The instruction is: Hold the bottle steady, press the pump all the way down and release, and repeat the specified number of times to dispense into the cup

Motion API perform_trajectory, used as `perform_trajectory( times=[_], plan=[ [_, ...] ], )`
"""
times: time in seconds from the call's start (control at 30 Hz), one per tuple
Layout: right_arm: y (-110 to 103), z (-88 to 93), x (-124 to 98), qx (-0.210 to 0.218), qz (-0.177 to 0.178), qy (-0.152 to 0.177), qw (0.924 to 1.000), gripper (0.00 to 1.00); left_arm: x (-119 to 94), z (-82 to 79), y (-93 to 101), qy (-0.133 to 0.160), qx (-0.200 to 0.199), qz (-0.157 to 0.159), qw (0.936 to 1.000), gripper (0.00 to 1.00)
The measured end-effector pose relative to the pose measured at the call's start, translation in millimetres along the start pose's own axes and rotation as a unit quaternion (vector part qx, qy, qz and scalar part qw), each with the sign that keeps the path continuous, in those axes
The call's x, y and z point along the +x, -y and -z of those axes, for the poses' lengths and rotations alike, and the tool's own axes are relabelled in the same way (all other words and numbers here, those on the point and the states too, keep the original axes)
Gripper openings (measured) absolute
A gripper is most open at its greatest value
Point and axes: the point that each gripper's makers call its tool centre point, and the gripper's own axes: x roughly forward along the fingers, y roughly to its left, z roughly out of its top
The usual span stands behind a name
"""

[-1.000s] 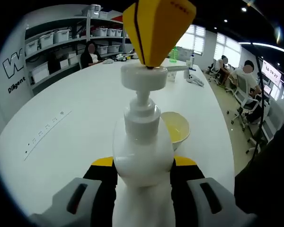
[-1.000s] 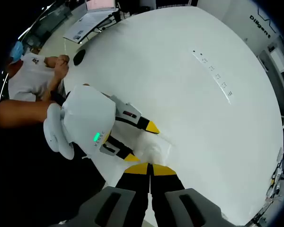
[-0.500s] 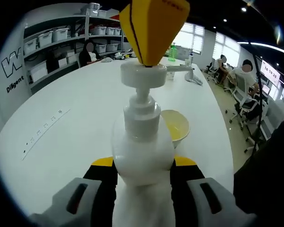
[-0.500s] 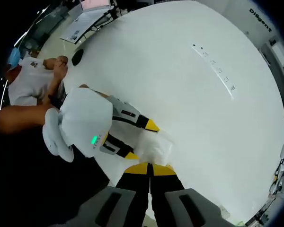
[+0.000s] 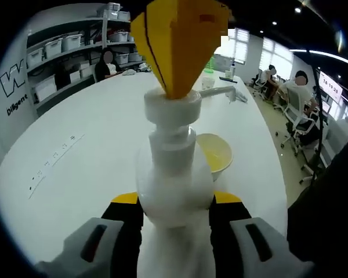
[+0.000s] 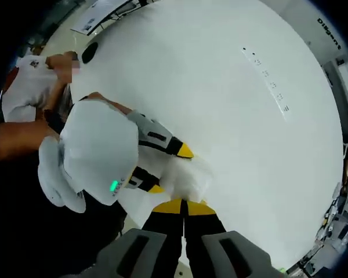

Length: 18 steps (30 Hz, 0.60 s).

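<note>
Bottle [image 5: 174, 185], smooth rigid plastic and probably slippery, stood on the tabletop [image 5: 93, 145] clamped at its body by the left tool [image 5: 175, 211], while the right tool [image 5: 180, 46], jaws closed and empty, pressed its pump [image 5: 173, 107] beside the cup [image 5: 216, 153]

1. My left jaws hug the bottle [image 5: 174, 191]; my right gripper [image 5: 180, 43] blocks the pump [image 5: 173, 107] from above.
2. The bowl [image 5: 216, 155] crowds the bottle's right.
3. The table [image 5: 87, 145] lies open leftward.

bottle [image 5: 174, 185] on table [image 5: 87, 150], cup [image 5: 216, 155] behind
</note>
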Motion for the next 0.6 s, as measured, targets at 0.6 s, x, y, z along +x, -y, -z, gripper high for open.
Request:
perform_trajectory(
  times=[0.6],
  plan=[
    [4,0.2,-10,-0.044,0.016,0.036,0.9983,0.00,-1,-21.0,-4.5,0.037,-0.018,-0.039,0.9984,0.44]
  ],
)
